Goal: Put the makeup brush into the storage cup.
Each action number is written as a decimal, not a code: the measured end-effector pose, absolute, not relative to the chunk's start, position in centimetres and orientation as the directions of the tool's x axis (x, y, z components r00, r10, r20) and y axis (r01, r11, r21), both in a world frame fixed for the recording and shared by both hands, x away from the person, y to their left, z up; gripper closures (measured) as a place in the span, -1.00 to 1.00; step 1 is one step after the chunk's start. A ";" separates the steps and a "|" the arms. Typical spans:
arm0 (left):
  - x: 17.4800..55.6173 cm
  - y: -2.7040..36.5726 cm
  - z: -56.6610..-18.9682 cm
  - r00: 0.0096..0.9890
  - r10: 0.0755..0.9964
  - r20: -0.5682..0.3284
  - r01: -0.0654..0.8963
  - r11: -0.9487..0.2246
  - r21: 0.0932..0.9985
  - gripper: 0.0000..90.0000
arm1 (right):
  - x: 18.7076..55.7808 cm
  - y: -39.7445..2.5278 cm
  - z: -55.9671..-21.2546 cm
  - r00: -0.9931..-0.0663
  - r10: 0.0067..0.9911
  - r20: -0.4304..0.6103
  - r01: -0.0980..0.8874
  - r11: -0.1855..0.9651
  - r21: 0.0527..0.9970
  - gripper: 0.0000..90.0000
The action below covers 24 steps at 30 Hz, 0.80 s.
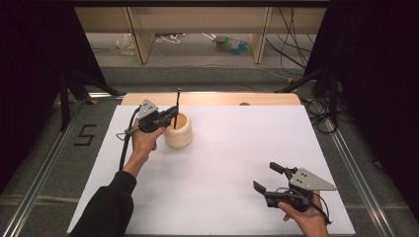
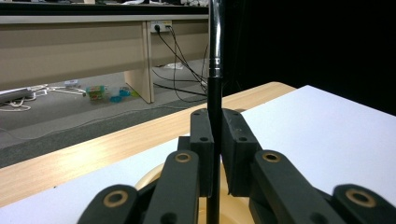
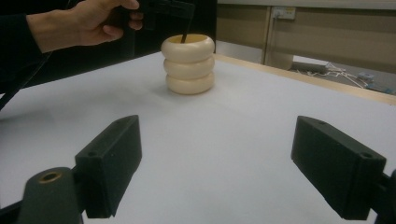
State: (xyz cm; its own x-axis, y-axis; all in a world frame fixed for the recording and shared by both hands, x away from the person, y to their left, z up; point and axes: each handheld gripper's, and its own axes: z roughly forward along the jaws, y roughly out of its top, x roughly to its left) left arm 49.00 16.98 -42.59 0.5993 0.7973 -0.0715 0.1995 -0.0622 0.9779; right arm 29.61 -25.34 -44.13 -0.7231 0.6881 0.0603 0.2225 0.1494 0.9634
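Over at the far left of the white table (image 1: 222, 163), the left gripper (image 1: 173, 112) has its jaws pinched tight on a thin black rod (image 1: 177, 106), held upright above a cream, ribbed holder (image 1: 179, 131) that looks like three stacked rings. The rod's lower end dips inside the holder's mouth, and I can't see how deep it goes. In the left gripper view the rod's (image 2: 215, 93) top runs off the edge, past a shiny metal collar, so what it ends in is hidden. The right gripper (image 1: 271, 178) hovers near the front right corner, jaws spread wide and holding nothing, well apart from the holder (image 3: 188, 64).
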 end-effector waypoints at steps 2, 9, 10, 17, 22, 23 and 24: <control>49.0 16.9 -42.8 0.598 0.797 -0.081 0.204 -0.054 0.977 0.85 | 29.6 -25.3 -44.1 -0.725 0.687 0.060 0.221 0.149 0.964 -0.61; 49.1 17.0 -43.1 0.593 0.801 -0.075 0.205 -0.060 0.977 0.85 | 29.6 -25.4 -44.1 -0.722 0.690 0.055 0.223 0.157 0.962 -0.62; 49.1 17.0 -43.1 0.593 0.801 -0.079 0.207 -0.057 0.977 0.85 | 29.6 -25.4 -44.1 -0.722 0.690 0.055 0.224 0.158 0.962 -0.61; 49.1 16.9 -43.4 0.591 0.803 -0.075 0.211 -0.063 0.975 0.85 | 29.6 -25.4 -44.1 -0.722 0.690 0.055 0.224 0.158 0.962 -0.61; 49.1 16.9 -43.6 0.589 0.805 -0.075 0.213 -0.065 0.975 0.85 | 29.6 -25.3 -44.1 -0.722 0.689 0.058 0.224 0.153 0.963 -0.61; 49.1 16.9 -43.6 0.589 0.805 -0.075 0.213 -0.065 0.975 0.85 | 29.6 -25.3 -44.1 -0.723 0.689 0.058 0.223 0.154 0.963 -0.61; 49.1 16.9 -43.7 0.590 0.804 -0.072 0.212 -0.068 0.975 0.85 | 29.6 -25.3 -44.1 -0.723 0.689 0.057 0.224 0.155 0.962 -0.61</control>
State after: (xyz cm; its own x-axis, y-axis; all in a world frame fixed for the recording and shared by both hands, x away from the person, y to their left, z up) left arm 49.13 16.93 -43.66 0.5904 0.8039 -0.0723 0.2120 -0.0680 0.9749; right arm 29.57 -25.34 -44.10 -0.7225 0.6890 0.0570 0.2237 0.1549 0.9623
